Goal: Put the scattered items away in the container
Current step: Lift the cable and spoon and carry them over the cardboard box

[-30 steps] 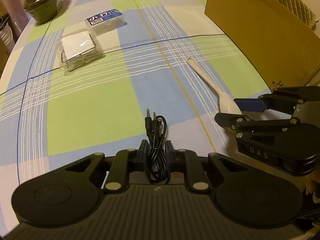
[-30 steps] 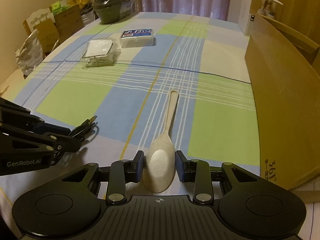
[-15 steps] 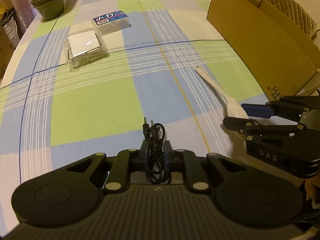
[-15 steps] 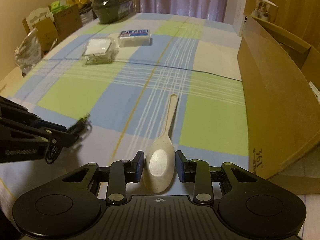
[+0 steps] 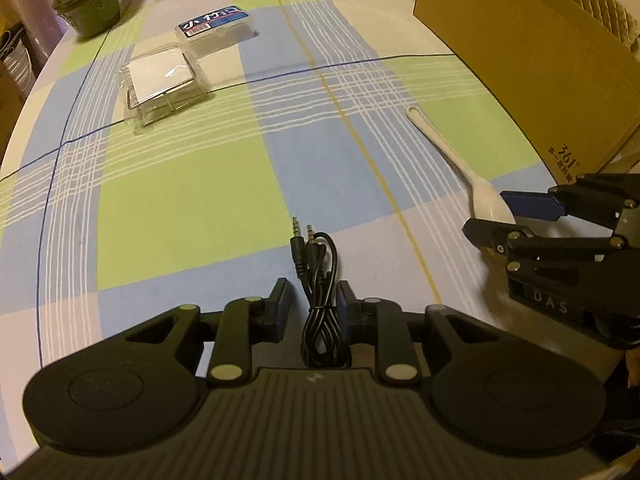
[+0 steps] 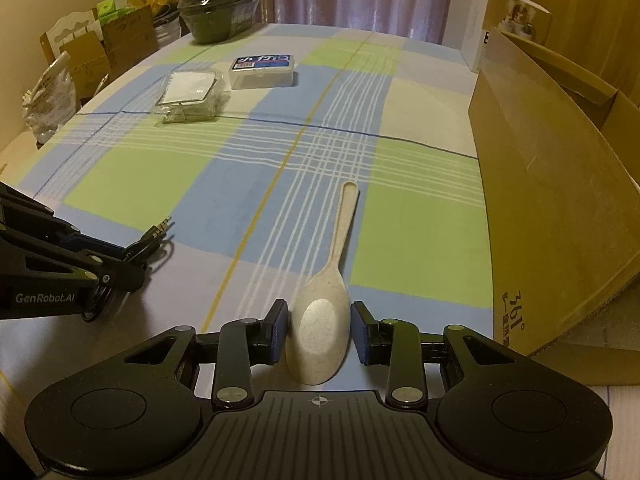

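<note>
My left gripper (image 5: 312, 304) is shut on a coiled black audio cable (image 5: 316, 256), whose two plugs stick out past the fingers. The right wrist view shows this left gripper (image 6: 120, 260) at the left edge with the cable's plugs (image 6: 160, 230). My right gripper (image 6: 319, 320) is shut on the bowl of a beige speckled spoon (image 6: 346, 220), whose handle points away over the tablecloth. The right gripper (image 5: 496, 216) and the spoon (image 5: 440, 148) also show at the right of the left wrist view. An open cardboard box (image 6: 540, 200) (image 5: 520, 60) stands along the table's right side.
On the far left of the checked tablecloth (image 5: 180, 200) lie a clear plastic case (image 5: 164, 76) (image 6: 188, 92) and a blue-labelled plastic box (image 5: 216, 28) (image 6: 262, 68). A dark wrapped bowl (image 6: 218, 8) stands at the far edge. Boxes and bags crowd the floor beyond the table's left edge.
Both views have shifted only slightly. The left gripper still holds the cable and the right still holds the spoon.
</note>
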